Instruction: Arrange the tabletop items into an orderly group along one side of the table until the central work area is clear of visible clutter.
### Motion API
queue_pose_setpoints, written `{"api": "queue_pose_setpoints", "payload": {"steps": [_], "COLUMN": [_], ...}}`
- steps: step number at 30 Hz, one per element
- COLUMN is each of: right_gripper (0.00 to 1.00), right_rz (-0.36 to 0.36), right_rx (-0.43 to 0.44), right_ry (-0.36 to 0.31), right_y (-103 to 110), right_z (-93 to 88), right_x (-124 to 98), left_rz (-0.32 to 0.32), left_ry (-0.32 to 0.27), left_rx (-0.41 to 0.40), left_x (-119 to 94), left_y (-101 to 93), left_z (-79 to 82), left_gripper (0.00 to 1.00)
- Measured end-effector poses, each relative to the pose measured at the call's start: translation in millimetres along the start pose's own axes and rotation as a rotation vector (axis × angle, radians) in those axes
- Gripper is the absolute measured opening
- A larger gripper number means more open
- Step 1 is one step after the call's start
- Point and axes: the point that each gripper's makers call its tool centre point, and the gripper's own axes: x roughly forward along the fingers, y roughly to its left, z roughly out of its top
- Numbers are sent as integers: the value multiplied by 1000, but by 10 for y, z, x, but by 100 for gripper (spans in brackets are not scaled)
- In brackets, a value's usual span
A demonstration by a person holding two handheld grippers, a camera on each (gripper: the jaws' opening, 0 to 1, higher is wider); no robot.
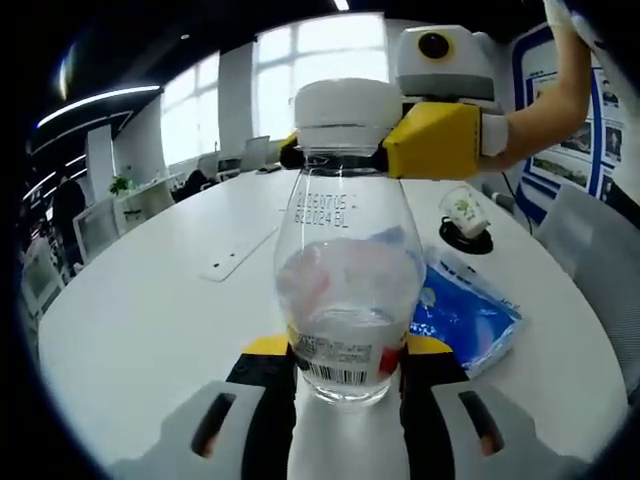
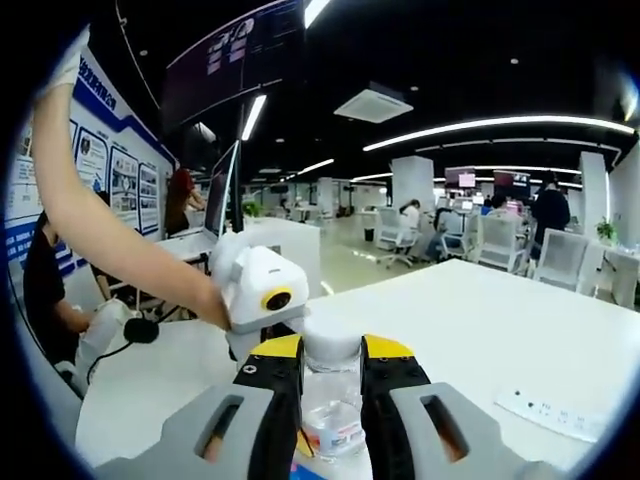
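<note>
Spreading wide to the left of the bottle [image 1: 345, 270], the white table [image 1: 150, 310] lay bare as far as its curved edge, save for a flat white strip [image 1: 238, 256]. The clear bottle, white-capped and part full, stood upright near the table's near edge. The left gripper [image 1: 345, 385] pinched its base; the right gripper [image 2: 331, 375] clamped its cap [image 2: 331, 345]. The left gripper view alone showed a blue packet [image 1: 462, 312] just right of the bottle and a small cup [image 1: 464, 212] on a dark coaster beyond.
</note>
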Motion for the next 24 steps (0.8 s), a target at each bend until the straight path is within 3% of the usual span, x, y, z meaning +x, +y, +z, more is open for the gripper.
{"api": "queue_pose_setpoints", "payload": {"steps": [11, 14, 18, 20, 22, 24], "right_gripper": [18, 19, 20, 26, 40, 44], "right_rz": [-9, -9, -6, -35, -13, -24], "right_rx": [-20, -19, -35, -89, -70, -40], "right_ry": [11, 10, 16, 62, 30, -16], "right_y": [-6, -17, -18, -53, 8, 25], "right_z": [-8, -8, -17, -85, -32, 75], "right_x": [1, 9, 8, 2, 0, -46], "left_rz": [50, 80, 97, 137, 155, 176], "left_ry": [29, -26, -19, 11, 0, -29], "left_rx": [-7, -25, -31, -32, -33, -56], "left_x": [-35, -93, -173, -229, -279, -342], "left_y": [3, 36, 40, 64, 43, 13], "left_z": [7, 123, 125, 82, 112, 166], "left_gripper": [39, 43, 45, 49, 52, 53]}}
